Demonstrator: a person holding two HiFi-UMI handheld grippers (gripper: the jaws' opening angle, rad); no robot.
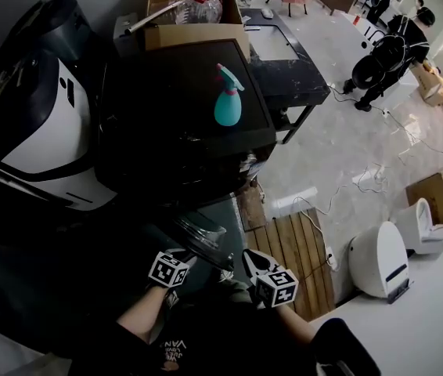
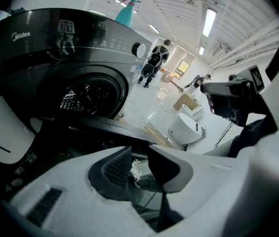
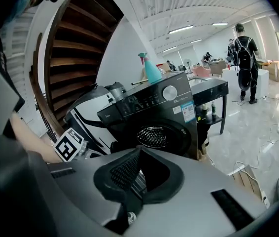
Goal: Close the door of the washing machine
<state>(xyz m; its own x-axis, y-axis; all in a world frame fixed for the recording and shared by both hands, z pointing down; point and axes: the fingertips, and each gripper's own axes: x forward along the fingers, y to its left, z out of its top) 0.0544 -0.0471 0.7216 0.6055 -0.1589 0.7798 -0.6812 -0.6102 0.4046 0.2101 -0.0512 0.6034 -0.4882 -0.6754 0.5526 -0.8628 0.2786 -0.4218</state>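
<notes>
Door: swung out from the front of the washer, glass bulge up, hanging low over the floor. It lies between the washer and the two grippers. Drum mouth is uncovered, so closing is not yet done.

Left gripper: low, just beside the door's near rim, on its outer side. Fingers a little apart, nothing pinched. Only pale clutter from below shows through the gap. Whether it touches the door I cannot tell.

Right gripper: just to the right of the door, aimed at the washer front. Fingers closed on nothing.

Judgement: both tools sit on the side away from the washer and grasp nothing, which suits a shove toward the drum mouth rather than a pull. The closed right fingers make a blunt tip for that.

Bottle: upright on the washer top, well apart from the door. A hard slam might jolt it.
</notes>
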